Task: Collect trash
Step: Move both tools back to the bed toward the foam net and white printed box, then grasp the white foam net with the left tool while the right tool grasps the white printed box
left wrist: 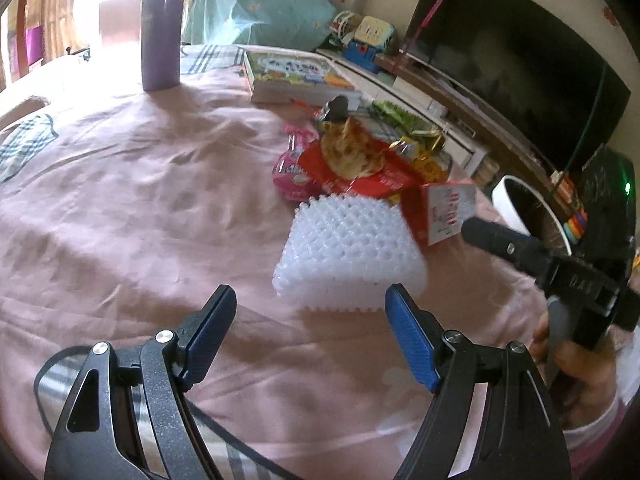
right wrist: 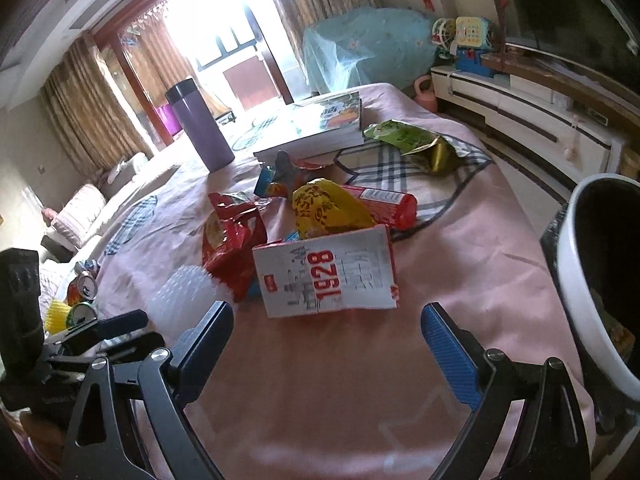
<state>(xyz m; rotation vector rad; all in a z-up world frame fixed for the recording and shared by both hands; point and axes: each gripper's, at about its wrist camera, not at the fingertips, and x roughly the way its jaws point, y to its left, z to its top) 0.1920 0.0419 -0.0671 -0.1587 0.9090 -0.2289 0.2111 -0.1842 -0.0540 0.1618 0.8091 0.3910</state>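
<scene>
Trash lies heaped on a pink bedsheet (right wrist: 460, 264). The heap holds a white and red box marked 1928 (right wrist: 328, 276), a red snack bag (right wrist: 232, 240), a yellow bag (right wrist: 328, 208), a red tube wrapper (right wrist: 384, 200) and a green bag (right wrist: 408, 140). My right gripper (right wrist: 328, 312) is open just in front of the box, with nothing between its fingers. My left gripper (left wrist: 310, 294) is open too. It hovers at the near edge of a white bumpy plastic tray (left wrist: 352, 252), apart from it. The red snack bag (left wrist: 360, 168) and a pink wrapper (left wrist: 292, 172) lie beyond the tray.
A white bin (right wrist: 592, 280) with a dark inside stands at the bed's right edge. A purple flask (right wrist: 200, 124) and a thick book (right wrist: 312, 124) sit at the far end. Drink cans (right wrist: 82, 286) lie off to the left. A TV cabinet (right wrist: 520, 112) runs along the right.
</scene>
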